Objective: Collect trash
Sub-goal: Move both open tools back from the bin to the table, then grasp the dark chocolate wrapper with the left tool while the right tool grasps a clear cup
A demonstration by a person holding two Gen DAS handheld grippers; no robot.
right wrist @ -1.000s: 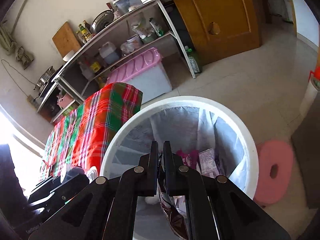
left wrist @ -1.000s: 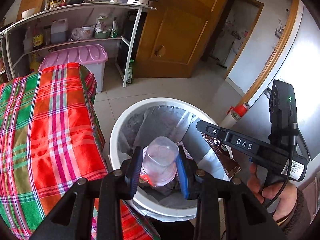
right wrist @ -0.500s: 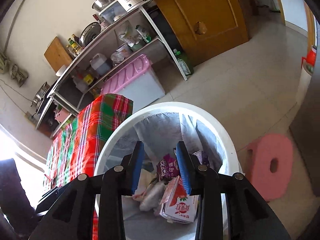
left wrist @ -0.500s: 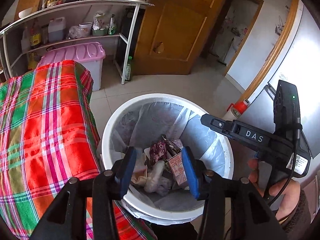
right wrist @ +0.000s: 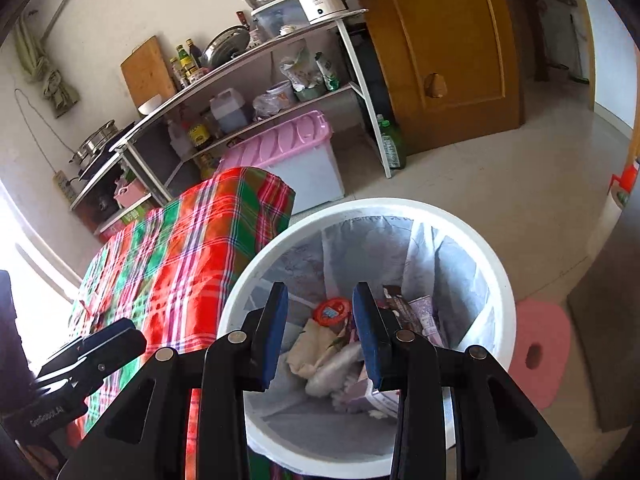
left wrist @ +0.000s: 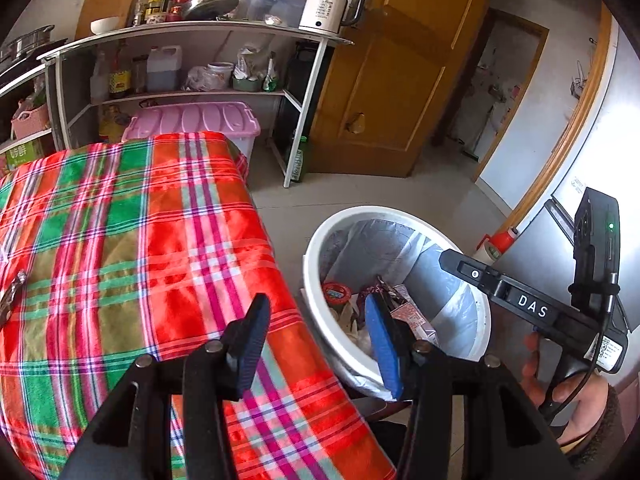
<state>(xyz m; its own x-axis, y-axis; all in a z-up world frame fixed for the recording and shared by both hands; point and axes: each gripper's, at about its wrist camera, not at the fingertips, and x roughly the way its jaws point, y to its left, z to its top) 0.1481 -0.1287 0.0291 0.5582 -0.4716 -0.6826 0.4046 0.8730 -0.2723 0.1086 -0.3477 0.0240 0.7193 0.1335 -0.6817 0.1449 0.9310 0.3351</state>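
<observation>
- A white trash bin [right wrist: 502, 276] with a pale plastic liner stood on the floor just beside the bench [left wrist: 120, 240], which was draped in a red, green and pink plaid cloth.
- Inside the bin lay a heap of trash [right wrist: 340, 344]: a round red-rimmed lid or cup top [right wrist: 333, 312], crumpled tan paper, a clear plastic piece, a dark snack wrapper [right wrist: 404, 308] and a pale carton with printing too small to read.
- A dark wrapper-like scrap [left wrist: 10, 298] lay on the cloth at the bench's far left edge; what it was could not be told.
- A pink-lidded storage box [left wrist: 192, 122] sat on the floor past the bench, under a white shelf rack holding bottles, jugs and bags.
- On top of the rack stood a white electric kettle [left wrist: 326, 8] marked "55°", beside a steel bowl on a clear box.
- The right gripper's body, seen from the left wrist camera, carried the letters "DAS"; the left one's body, seen from the right wrist camera, bore a maker's name too blurred to read.
- The left gripper [left wrist: 320, 344] hung over the bench edge and bin rim, its fingers [left wrist: 252, 344] spread wide and holding nothing.
- The right gripper [right wrist: 320, 332] hung above the bin's mouth, its blue-padded fingers [right wrist: 366, 332] parted and empty, touching nothing.
- A pink foam stool top [right wrist: 538, 354] lay on the floor to the right of the bin.
</observation>
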